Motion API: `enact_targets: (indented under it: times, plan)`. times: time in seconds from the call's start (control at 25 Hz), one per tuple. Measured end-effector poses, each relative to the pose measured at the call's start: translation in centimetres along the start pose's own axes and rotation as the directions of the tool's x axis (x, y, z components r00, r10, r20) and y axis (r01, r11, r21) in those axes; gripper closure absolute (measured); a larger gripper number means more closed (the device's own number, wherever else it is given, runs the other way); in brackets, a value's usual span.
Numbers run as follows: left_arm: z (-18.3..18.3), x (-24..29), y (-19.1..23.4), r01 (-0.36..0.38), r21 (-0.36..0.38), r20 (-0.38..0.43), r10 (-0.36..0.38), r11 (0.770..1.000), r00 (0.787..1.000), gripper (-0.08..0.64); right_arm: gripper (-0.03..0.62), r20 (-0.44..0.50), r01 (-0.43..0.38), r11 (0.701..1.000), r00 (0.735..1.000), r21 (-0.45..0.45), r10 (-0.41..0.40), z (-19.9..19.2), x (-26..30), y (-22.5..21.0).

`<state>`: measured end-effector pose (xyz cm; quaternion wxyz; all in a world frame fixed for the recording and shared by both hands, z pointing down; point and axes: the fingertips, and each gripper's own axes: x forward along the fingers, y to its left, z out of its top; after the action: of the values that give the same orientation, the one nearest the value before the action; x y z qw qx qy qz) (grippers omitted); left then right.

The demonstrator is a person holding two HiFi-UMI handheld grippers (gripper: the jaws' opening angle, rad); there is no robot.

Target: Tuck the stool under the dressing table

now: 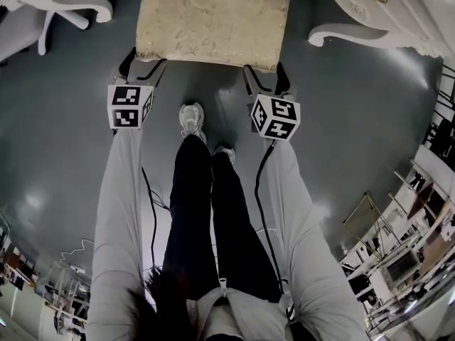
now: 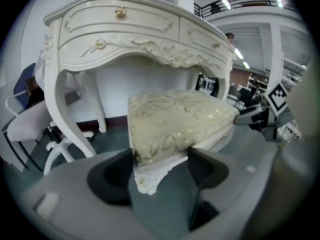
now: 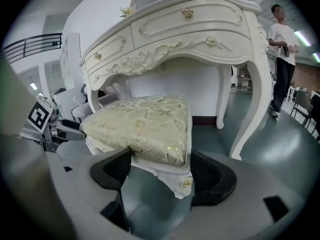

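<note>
As left hand-held gripper point(image 2: 161, 158) clamps stool point(image 2: 175, 119) (right hand-held gripper point(image 3: 161, 160) likewise), jaws wide

White swivel chair point(image 2: 30, 126) at left; person point(image 3: 282, 49) standing far right.

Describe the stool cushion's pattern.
Cream cushion with gold leaf print, clearest in the right gripper view.

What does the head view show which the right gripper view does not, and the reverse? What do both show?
Head view only: the holder's legs and shoes. Right gripper view only: a person standing beyond the dressing table, and its carved drawer fronts. Both: the stool, the table's curved legs, and the left gripper and right gripper at the stool's corners.
</note>
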<state>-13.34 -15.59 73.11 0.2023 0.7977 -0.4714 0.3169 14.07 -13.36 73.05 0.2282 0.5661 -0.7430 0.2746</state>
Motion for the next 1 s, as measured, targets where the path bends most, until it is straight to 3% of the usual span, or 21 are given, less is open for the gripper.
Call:
enact_targets:
  times: [0.36,1.0]
  plan:
    - [4.4,3.8,2.8,0.029,0.029,0.01,-0.029,0.999,1.0,0.218,0.218,0.006,0.034,0.999,0.999,0.027,-0.034,3.8,3.5,-1.2]
    - [8.3,7.4,6.0,0.042,0.041,0.03,-0.043,0.998,0.999,0.218,0.221,0.013,0.061,0.998,0.998,0.03,-0.062,8.0,7.7,-2.1]
